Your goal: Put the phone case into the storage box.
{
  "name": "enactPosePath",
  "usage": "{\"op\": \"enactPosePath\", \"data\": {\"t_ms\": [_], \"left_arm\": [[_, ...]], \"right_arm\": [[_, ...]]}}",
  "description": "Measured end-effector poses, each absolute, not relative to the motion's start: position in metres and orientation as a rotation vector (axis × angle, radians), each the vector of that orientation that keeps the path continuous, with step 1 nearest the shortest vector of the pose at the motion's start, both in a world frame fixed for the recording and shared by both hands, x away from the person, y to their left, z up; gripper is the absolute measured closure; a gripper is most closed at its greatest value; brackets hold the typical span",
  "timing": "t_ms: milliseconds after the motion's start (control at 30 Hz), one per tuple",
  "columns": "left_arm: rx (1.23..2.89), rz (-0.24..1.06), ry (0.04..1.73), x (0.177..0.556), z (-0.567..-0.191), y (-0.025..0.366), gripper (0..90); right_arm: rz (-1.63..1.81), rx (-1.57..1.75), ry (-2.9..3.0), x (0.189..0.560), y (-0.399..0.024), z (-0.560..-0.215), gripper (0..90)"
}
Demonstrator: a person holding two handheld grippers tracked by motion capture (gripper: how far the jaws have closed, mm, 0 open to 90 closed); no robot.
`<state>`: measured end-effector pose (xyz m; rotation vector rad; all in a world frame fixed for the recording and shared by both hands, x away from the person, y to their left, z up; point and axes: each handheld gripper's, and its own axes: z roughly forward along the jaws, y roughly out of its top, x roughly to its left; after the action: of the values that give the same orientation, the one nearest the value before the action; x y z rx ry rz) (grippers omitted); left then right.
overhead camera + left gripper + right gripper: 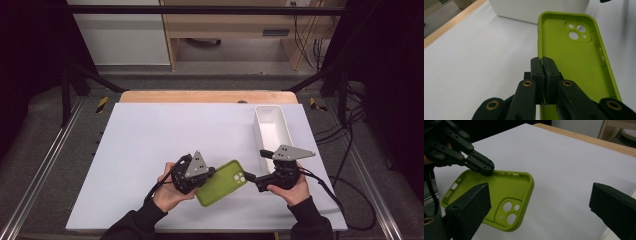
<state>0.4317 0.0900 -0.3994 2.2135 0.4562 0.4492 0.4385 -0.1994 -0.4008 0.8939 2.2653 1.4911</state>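
A lime-green phone case (221, 182) is seen near the front edge of the tabletop (150, 135), a little right of its middle, hollow side up with the camera cut-outs toward the right. The left tongs (204, 176) are pressed together on the case's long side wall, which is pinched between the pads in the left gripper view (543, 72). The case appears to be tilted and partly lifted off the white surface, though whether its far end still rests there cannot be told. The right tongs (248, 176) are held spread wide, their tips just beside the camera end of the case without gripping it. A white rectangular bin (272, 131) is placed along the right edge of the tabletop, behind the right tongs.
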Motion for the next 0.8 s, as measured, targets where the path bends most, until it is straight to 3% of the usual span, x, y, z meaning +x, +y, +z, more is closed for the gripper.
{"op": "enactPosePath", "data": {"t_ms": [800], "left_arm": [[2.213,0.483,0.407,0.423,-0.394,0.085,87.9]], "right_arm": [[1.46,0.908,2.402,0.449,-0.18,-0.403,17.0]]}}
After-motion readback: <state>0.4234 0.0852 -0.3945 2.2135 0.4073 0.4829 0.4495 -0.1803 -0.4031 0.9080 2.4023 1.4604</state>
